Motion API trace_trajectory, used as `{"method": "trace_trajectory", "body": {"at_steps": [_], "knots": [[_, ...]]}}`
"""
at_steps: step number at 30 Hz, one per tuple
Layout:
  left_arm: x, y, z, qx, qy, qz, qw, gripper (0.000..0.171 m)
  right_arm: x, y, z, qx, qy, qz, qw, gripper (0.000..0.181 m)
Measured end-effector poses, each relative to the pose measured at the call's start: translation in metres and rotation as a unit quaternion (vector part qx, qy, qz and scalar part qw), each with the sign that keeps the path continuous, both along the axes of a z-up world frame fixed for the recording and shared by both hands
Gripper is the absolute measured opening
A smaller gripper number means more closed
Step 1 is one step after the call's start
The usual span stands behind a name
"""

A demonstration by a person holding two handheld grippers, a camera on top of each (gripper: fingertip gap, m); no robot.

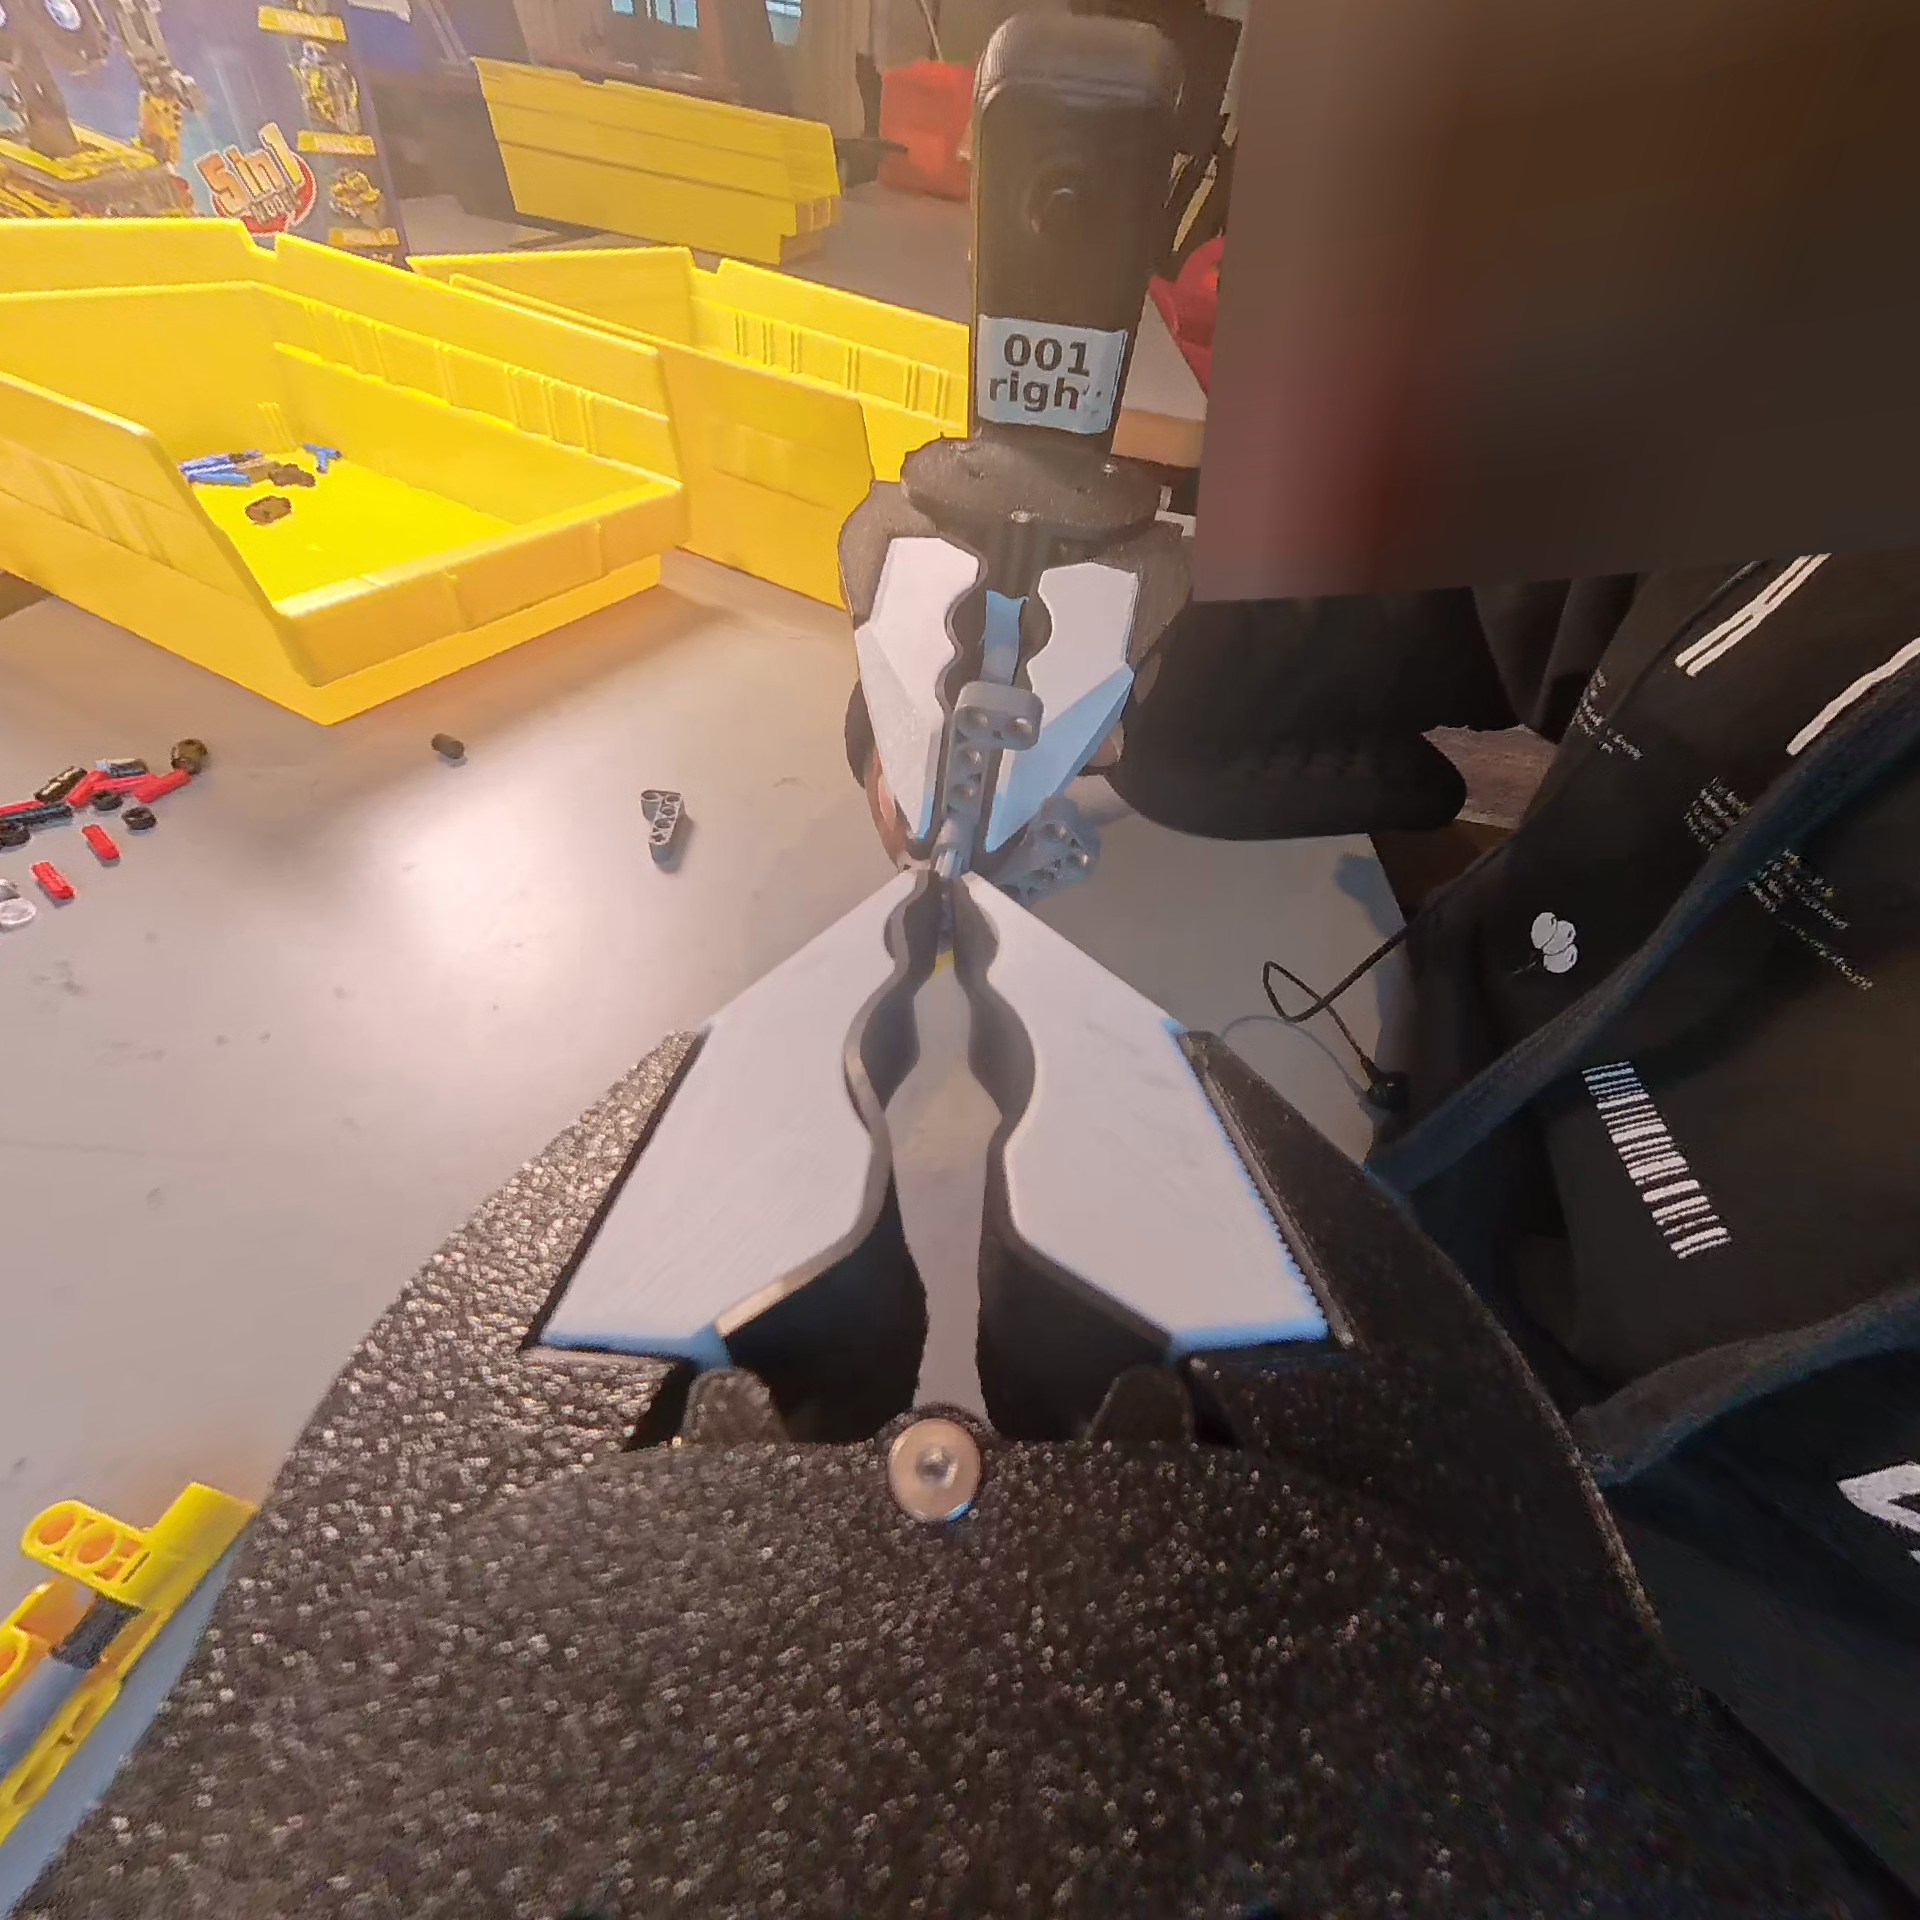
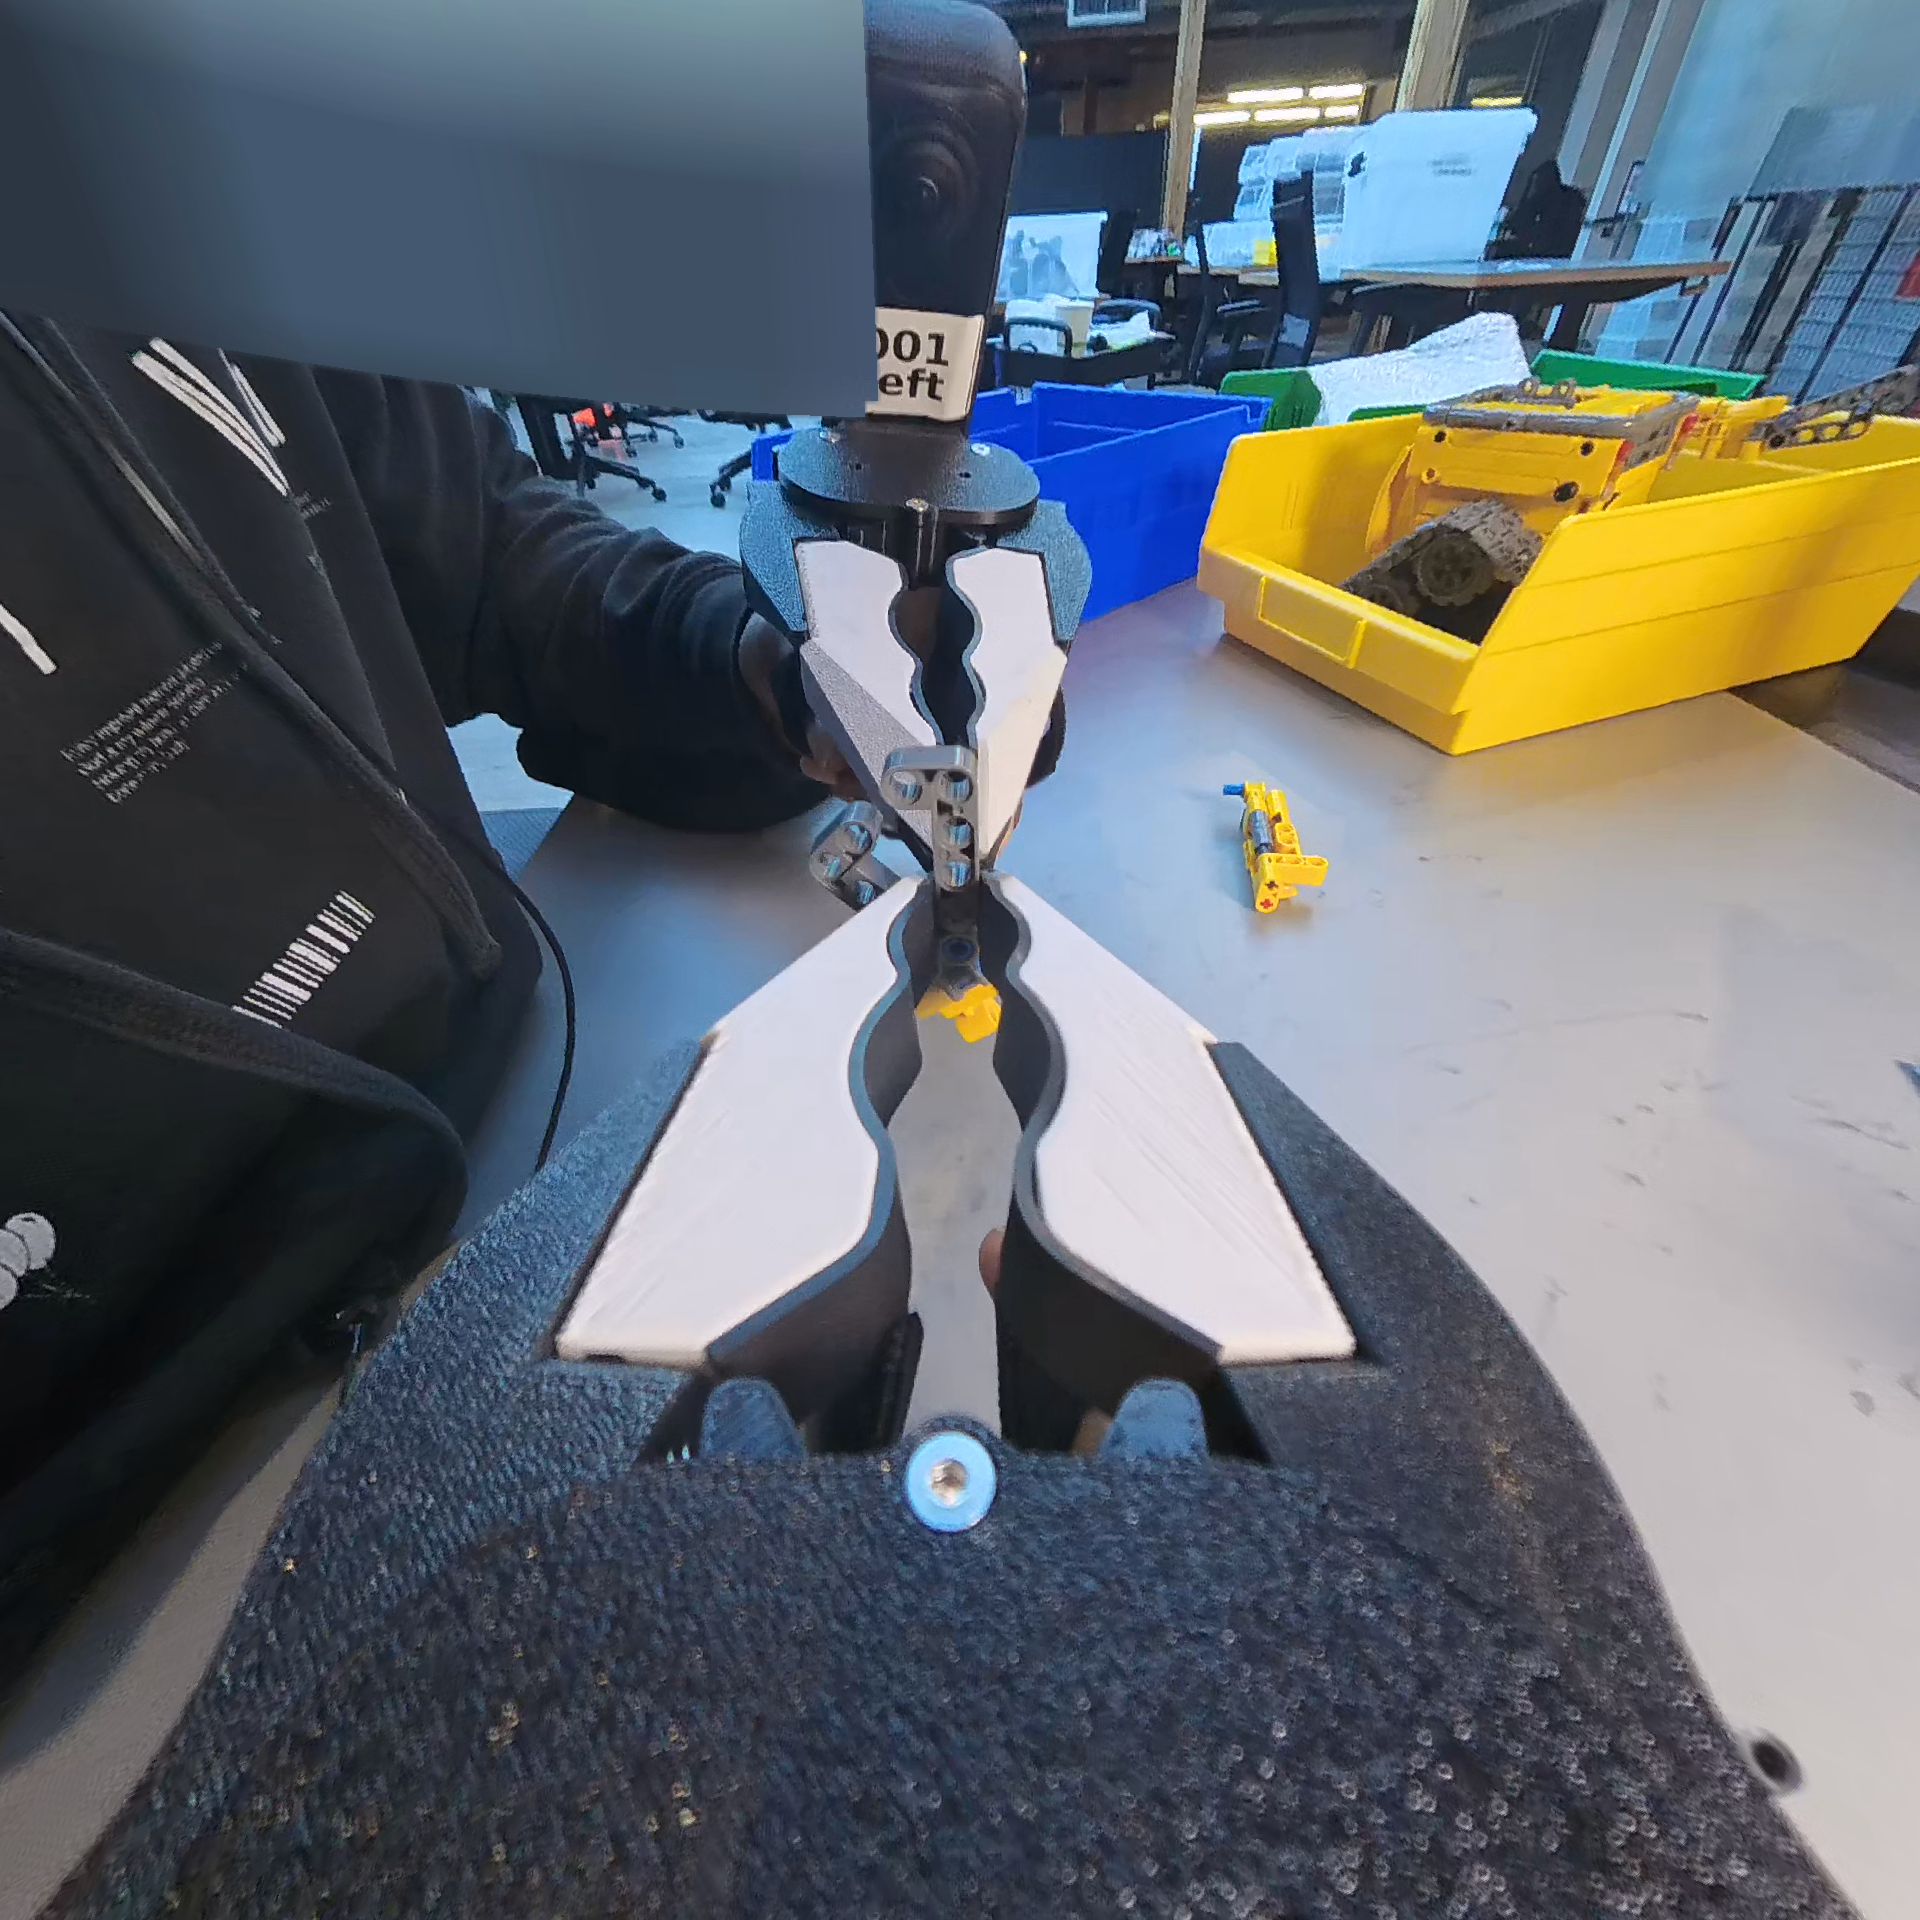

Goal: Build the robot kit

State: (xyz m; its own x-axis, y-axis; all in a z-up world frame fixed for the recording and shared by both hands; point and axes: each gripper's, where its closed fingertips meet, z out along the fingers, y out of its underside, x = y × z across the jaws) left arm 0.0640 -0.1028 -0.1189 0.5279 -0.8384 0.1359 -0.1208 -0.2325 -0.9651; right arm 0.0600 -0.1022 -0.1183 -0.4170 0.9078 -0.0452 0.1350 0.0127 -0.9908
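My two grippers meet tip to tip above the grey table [image 1: 364,1039]. A grey L-shaped perforated beam [image 1: 987,727] stands upright between them. It also shows in the right wrist view [image 2: 935,800]. Below it hang a black part with a blue pin [image 2: 954,951] and a yellow piece [image 2: 964,1010]. My left gripper [image 1: 940,881] is shut on the lower end of this small assembly. My right gripper [image 2: 956,885] is shut on it from the opposite side. A second grey beam [image 2: 850,844] sits just beside the tips; I cannot tell if it is joined.
Yellow bins [image 1: 436,623] stand at the left, one holding small blue and black parts [image 1: 260,473]. Loose red and black pieces [image 1: 94,800] and a small grey piece [image 1: 665,821] lie on the table. A yellow bin [image 2: 1662,644] holds a tracked model [image 2: 1507,488]. A person in black [image 2: 260,727] sits close. Less than 4 cm separates the two grippers' tips. Between my right fingertips and the small grey piece [image 1: 665,821] there is roughly 15 cm.
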Motion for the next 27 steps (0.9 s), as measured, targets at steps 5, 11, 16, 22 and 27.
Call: {"method": "trace_trajectory", "body": {"at_steps": [5, 11, 16, 22, 27], "knots": [[0.001, 0.0, -0.003, 0.002, 0.011, -0.003, 1.0, 0.0, 0.0, 0.0, 0.0, 0.004, -0.001, 0.001, 1.0, 0.006], [0.009, 0.0, -0.002, 0.014, 0.023, -0.008, 1.0, 0.0, -0.004, -0.008, 0.011, 0.021, 0.025, 0.005, 0.999, 0.006], [0.008, 0.001, 0.005, 0.032, 0.013, -0.009, 0.999, 0.01, -0.001, -0.006, 0.021, 0.031, 0.044, 0.002, 0.999, 0.006], [0.007, -0.001, 0.004, 0.023, -0.008, -0.021, 0.999, 0.015, -0.001, -0.006, 0.028, 0.022, 0.065, 0.005, 0.998, 0.007], [0.01, -0.005, 0.012, 0.027, -0.033, -0.034, 0.999, 0.006, -0.001, -0.007, 0.03, 0.005, 0.075, 0.01, 0.997, 0.007]]}}
